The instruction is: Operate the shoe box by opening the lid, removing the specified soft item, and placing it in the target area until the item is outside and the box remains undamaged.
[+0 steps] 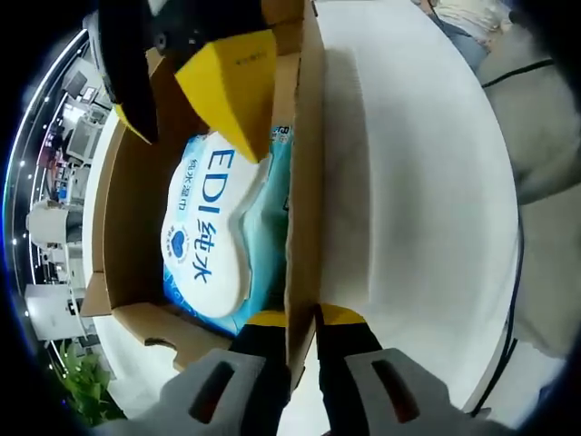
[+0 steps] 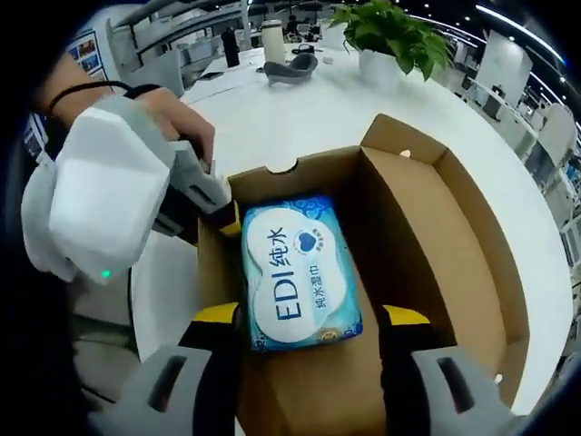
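Our left hand-held gripper (image 1: 302, 320) pinches the shoe box (image 1: 304, 182) wall; our right hand-held gripper (image 2: 309, 318) straddles the wipes pack (image 2: 298, 272), spread.

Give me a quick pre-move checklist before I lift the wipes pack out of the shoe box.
1. Lid open: ok, the shoe box stands open, flap folded back.
2. Box held steady: ok, left gripper pinches the box's side wall.
3. Right gripper around the wipes pack: ok, jaws straddle its near end.
4. Grip closed on pack: not ok, jaws stand apart from its edges.
5. Box undamaged: ok, no tears visible.
6. Drop area: ok, bare white table beyond the box.
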`<action>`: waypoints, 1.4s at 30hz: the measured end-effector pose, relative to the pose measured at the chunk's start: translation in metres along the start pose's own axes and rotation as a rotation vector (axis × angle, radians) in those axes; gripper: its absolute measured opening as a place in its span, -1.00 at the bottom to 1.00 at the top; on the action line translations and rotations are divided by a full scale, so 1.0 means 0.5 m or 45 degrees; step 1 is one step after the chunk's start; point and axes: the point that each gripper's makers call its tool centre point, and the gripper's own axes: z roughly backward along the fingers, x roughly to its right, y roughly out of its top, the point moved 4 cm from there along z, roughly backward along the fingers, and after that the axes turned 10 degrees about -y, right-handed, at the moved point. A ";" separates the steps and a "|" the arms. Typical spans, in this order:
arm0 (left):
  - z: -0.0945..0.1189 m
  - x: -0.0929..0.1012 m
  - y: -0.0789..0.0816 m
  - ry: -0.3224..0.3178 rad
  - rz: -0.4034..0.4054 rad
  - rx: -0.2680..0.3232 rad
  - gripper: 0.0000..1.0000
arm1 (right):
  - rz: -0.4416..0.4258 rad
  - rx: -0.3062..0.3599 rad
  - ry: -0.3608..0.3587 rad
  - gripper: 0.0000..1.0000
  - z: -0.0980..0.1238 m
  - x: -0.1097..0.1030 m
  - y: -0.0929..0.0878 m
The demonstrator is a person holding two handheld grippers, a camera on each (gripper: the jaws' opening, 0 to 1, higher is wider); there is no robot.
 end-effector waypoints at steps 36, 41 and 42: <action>-0.001 0.000 0.001 -0.004 0.002 0.001 -0.85 | 0.063 -0.123 0.083 0.09 -0.060 -0.019 -0.021; -0.001 -0.001 0.000 0.000 0.001 0.002 -0.85 | 0.060 -0.105 0.089 0.08 -0.061 -0.017 -0.024; 0.000 0.000 0.000 0.001 0.002 0.002 -0.85 | 0.060 -0.102 0.089 0.08 -0.060 -0.016 -0.025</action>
